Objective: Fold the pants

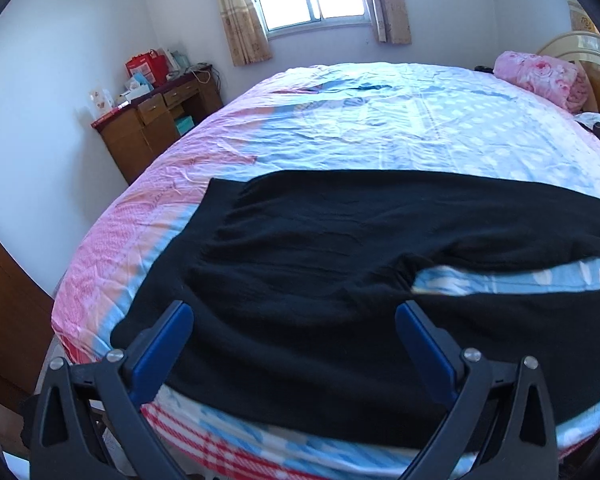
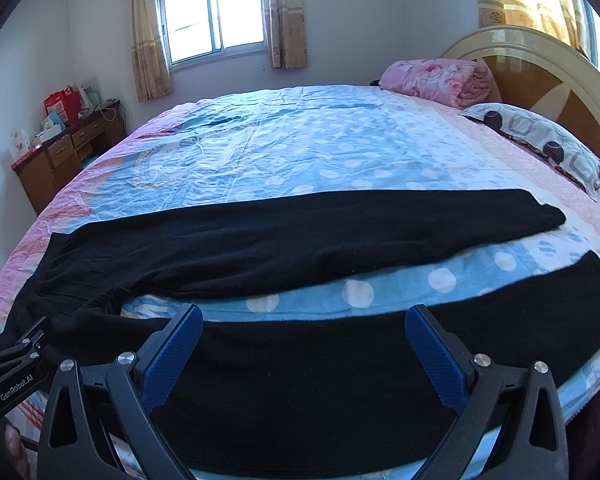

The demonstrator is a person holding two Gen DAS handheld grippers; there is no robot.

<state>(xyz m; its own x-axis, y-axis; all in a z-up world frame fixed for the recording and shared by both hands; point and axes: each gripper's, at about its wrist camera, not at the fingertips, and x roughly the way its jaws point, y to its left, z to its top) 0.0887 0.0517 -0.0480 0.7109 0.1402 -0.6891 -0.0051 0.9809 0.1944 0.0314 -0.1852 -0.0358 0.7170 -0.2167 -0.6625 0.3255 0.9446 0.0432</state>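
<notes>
Black pants point(image 2: 260, 236) laid out flat across the near half of the bed point(image 2: 300, 148), waistband off to the left, two legs running right with a strip of spotted blue sheet showing between them; the far leg point(image 2: 380, 220) ends short of the patterned pillow point(image 2: 540, 140), the near leg point(image 2: 420, 360) lies along the bed's near edge and partly drapes over it. Left gripper point(image 1: 294, 316) hovers above the seat of the pants near the crotch, jaws spread wide and nothing between them; right gripper point(image 2: 304, 320) hangs over the near leg, jaws just as wide apart, empty too; no fold made yet by the look of it, so this reads as the opening approach. Now the risks, as I judge them: the near leg sits on the edge, so a clumsy pinch or a drag toward the person could pull it off the bed altogether; the fabric looks soft and thick, so the fingers might catch only the top layer and the leg would peel open on the lift; a bite too deep could take the wrinkled sheet with it and haul the bedding along; if the two hands lift unevenly, the near leg lands skewed on the far one and the edges won't line up. A pink folded blanket point(image 2: 432, 76) sits well clear by the headboard point(image 2: 540, 64); no trouble there.
</notes>
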